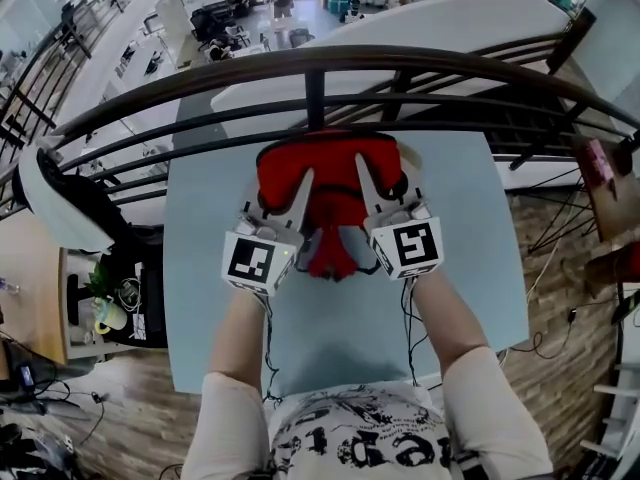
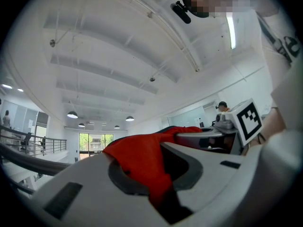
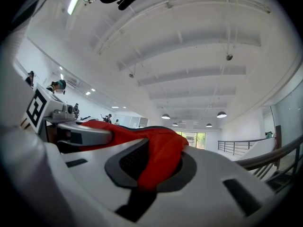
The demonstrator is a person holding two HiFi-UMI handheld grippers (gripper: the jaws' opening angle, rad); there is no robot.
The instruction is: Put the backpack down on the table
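A red backpack [image 1: 325,173] is at the far end of the light blue table [image 1: 460,268], close to the railing; I cannot tell whether it rests on the tabletop. Its straps [image 1: 330,253] trail toward me between the two grippers. My left gripper [image 1: 285,200] is shut on red fabric at the bag's left side. My right gripper [image 1: 385,183] is shut on its right side. In the left gripper view, red cloth [image 2: 142,160] is pinched between the jaws of the left gripper [image 2: 158,176]. The right gripper view shows the same cloth [image 3: 158,150] clamped in the right gripper [image 3: 151,171].
A dark curved railing [image 1: 320,68] runs just beyond the table's far edge, with a lower floor of desks behind it. A black and white coat [image 1: 60,203] hangs at the left, above a small desk with a plant [image 1: 100,288]. Cables lie on the wooden floor at the right.
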